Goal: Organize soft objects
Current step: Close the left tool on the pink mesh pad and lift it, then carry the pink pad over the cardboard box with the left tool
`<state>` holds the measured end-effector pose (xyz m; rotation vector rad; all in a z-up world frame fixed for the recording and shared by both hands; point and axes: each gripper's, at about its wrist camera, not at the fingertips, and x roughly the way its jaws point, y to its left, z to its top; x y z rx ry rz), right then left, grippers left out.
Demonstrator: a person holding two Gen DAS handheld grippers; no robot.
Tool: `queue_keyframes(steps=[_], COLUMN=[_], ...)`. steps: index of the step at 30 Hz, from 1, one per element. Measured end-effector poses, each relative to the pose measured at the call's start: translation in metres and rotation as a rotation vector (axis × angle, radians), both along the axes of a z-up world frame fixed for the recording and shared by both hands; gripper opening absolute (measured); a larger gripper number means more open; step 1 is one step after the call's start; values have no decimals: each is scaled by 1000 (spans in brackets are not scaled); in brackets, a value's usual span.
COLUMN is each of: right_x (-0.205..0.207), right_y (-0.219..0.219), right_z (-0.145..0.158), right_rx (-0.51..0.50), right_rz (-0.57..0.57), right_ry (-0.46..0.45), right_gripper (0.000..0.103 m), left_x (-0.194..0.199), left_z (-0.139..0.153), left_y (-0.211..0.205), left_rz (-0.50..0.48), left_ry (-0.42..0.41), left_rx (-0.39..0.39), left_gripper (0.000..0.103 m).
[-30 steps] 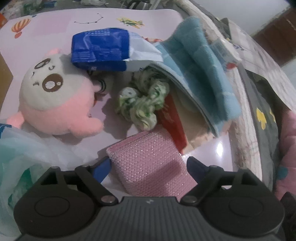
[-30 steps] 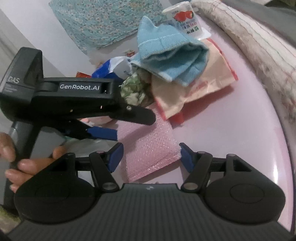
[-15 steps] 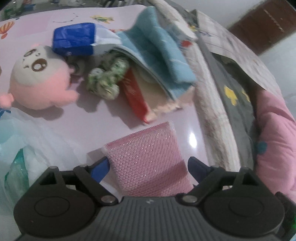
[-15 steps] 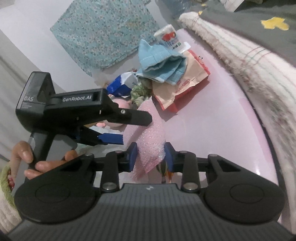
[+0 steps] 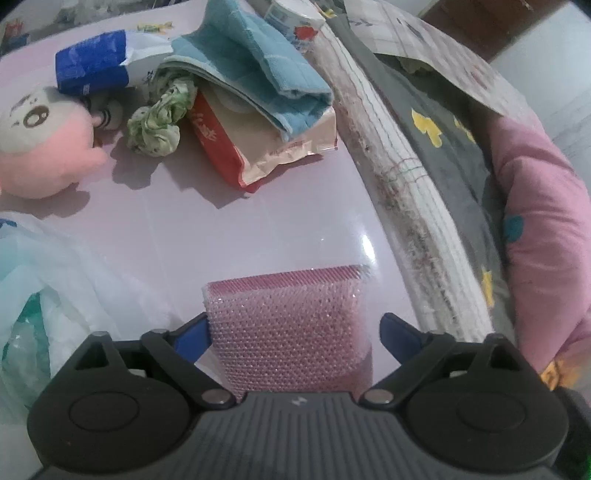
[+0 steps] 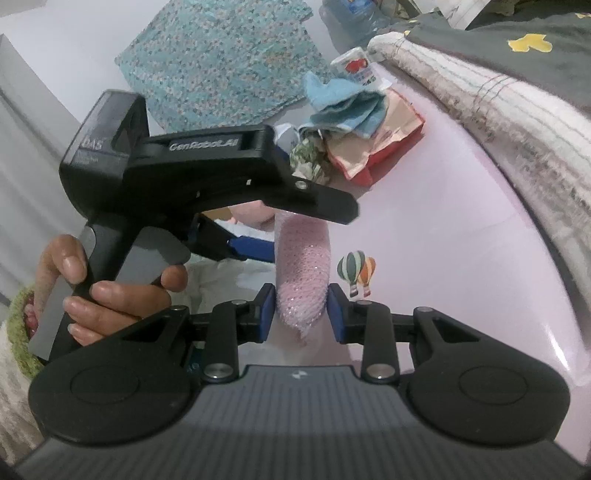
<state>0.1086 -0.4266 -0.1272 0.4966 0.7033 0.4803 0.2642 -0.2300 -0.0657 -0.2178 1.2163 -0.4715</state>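
Observation:
A pink sparkly sponge (image 5: pixel 288 328) is held between both grippers above the pink table (image 5: pixel 258 221). My left gripper (image 5: pixel 295 328) has wide jaws; its left pad touches the sponge edge, the right pad stands apart. My right gripper (image 6: pixel 301 314) is shut on the sponge's (image 6: pixel 303 266) lower end, which stands on edge. The left gripper's body (image 6: pixel 207 173) shows in the right wrist view, held by a hand. A pink plush toy (image 5: pixel 40 147), a green scrunchie (image 5: pixel 159 122) and a blue towel (image 5: pixel 258 70) lie at the back.
A blue tissue pack (image 5: pixel 92 66), a red snack bag (image 5: pixel 258 147) and a yoghurt cup (image 5: pixel 291 18) sit by the towel. A white plastic bag (image 5: pixel 48 288) lies at the left. Rolled bedding (image 5: pixel 406 184) borders the table's right edge.
The sponge has been lifted off the table and pulled away from the pile. My right gripper closed on it, and it turned on edge.

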Motion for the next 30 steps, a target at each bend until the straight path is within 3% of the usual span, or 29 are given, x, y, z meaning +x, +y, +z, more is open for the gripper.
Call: queue_keyframes(steps=[1, 7, 15, 30], right_x=[0, -3, -18, -72], right_y=[2, 3, 5, 43], right_z=[-1, 4, 35, 98], right_rx=[-9, -16, -42, 31], right_rz=[-1, -15, -24, 63], right_ry=[2, -22, -127, -275], right_gripper=[29, 29, 28, 28], left_x=[0, -7, -27, -104], left_z=[-1, 9, 49, 128], left_y=[-1, 9, 28, 88], left_rz=[-2, -3, 0, 22], left_ry=[-8, -52, -143, -337], left_rx=[14, -10, -86, -120], left_gripper=[83, 80, 80, 83])
